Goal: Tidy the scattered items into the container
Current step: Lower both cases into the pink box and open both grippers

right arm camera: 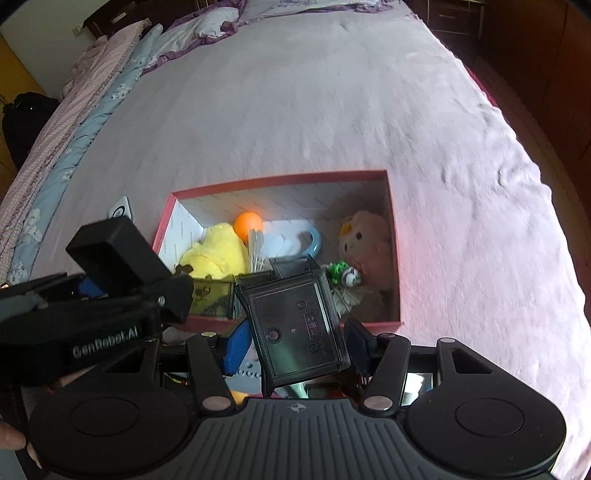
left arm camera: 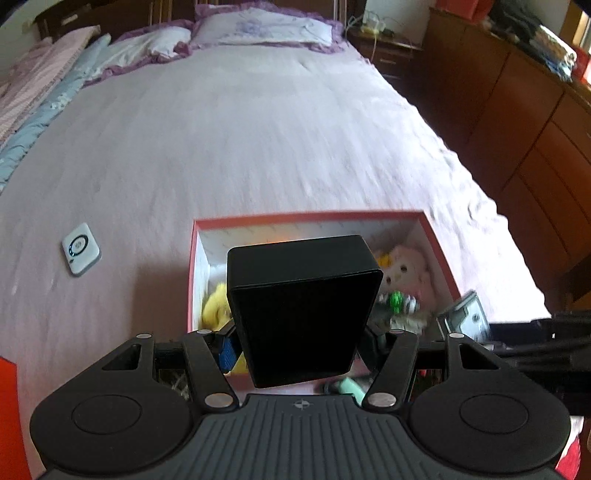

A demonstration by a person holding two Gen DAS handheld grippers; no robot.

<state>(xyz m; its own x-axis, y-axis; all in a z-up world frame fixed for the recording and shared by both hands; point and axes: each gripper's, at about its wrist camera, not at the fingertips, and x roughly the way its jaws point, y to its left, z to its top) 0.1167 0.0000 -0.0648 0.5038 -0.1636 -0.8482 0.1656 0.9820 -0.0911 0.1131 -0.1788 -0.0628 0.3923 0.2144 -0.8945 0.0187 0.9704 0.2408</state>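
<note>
A pink-rimmed cardboard box [left arm camera: 306, 218] [right arm camera: 280, 181] lies open on the bed. In it are a yellow plush [right arm camera: 218, 254], an orange ball [right arm camera: 248, 223], a pink doll [right arm camera: 365, 240], a blue ring [right arm camera: 314, 240] and a small green toy [right arm camera: 338, 269]. My left gripper [left arm camera: 299, 347] is shut on a matte black box [left arm camera: 301, 306] [right arm camera: 110, 251], held above the container's near left corner. My right gripper [right arm camera: 299, 343] is shut on a dark see-through plastic case [right arm camera: 295, 328] [left arm camera: 465, 314] over the container's near edge. A white square device [left arm camera: 80, 249] [right arm camera: 120, 211] lies on the sheet left of the container.
The pale pink bedsheet [left arm camera: 240, 147] stretches away to the pillows [left arm camera: 266, 26]. Folded quilts [right arm camera: 74, 122] run along the left side. Wooden cabinets [left arm camera: 524, 122] and a nightstand [left arm camera: 388, 48] stand to the right of the bed. A hand [right arm camera: 11, 439] grips the left tool.
</note>
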